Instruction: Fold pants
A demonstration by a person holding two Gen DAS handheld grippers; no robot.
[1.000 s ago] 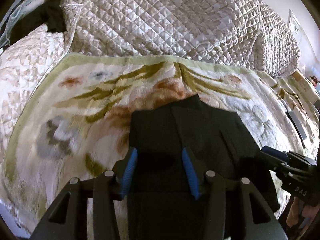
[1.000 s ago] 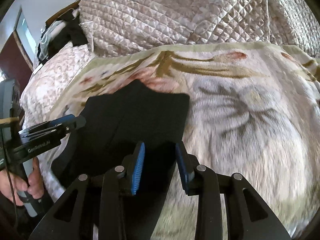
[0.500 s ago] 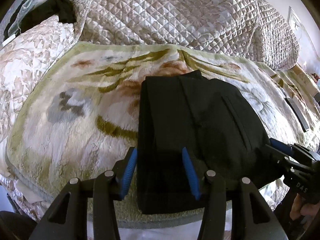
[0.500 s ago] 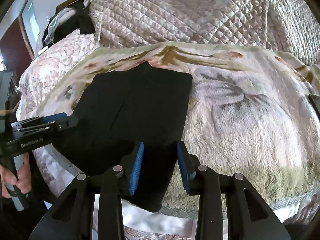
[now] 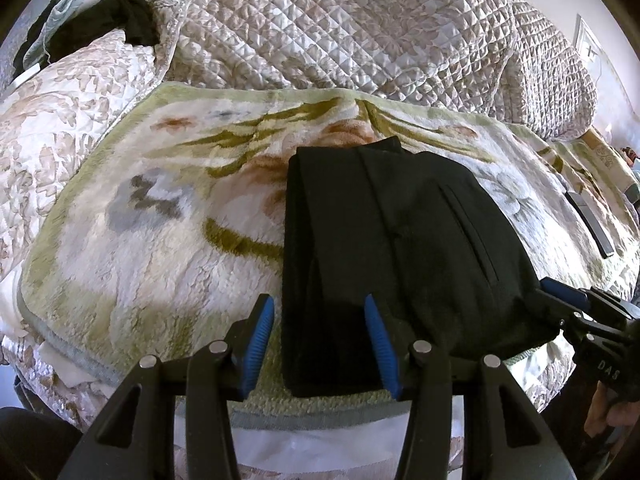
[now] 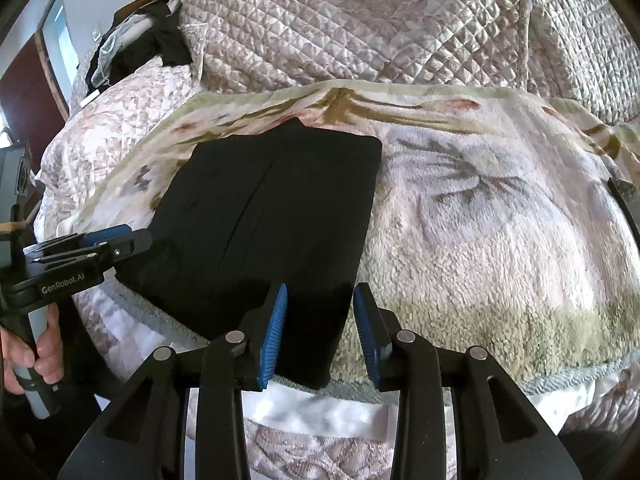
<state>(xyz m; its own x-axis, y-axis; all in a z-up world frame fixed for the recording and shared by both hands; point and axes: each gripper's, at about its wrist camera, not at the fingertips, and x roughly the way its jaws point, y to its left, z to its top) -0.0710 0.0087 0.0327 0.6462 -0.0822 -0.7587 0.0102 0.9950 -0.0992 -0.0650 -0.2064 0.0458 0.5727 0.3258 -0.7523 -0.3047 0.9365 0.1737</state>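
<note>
The black pants (image 5: 392, 240) lie folded into a flat rectangle on the floral fleece blanket (image 5: 152, 248), near the bed's front edge. They also show in the right wrist view (image 6: 272, 216). My left gripper (image 5: 320, 344) is open and empty, held back above the pants' near left corner. My right gripper (image 6: 320, 332) is open and empty, above the pants' near right corner. Each gripper shows in the other's view: the right one (image 5: 568, 304) at the pants' right edge, the left one (image 6: 116, 244) at their left edge.
A quilted beige bedspread (image 5: 340, 28) is piled behind the blanket. Dark clothes (image 5: 120, 24) lie at the far left corner. A dark flat remote-like object (image 5: 590, 220) lies on the blanket to the right. The bed's front edge (image 6: 360, 412) is just under the grippers.
Both grippers have pulled back and up from the pants toward the bed's front edge. The whole folded pants now show. Both jaws stayed open.
</note>
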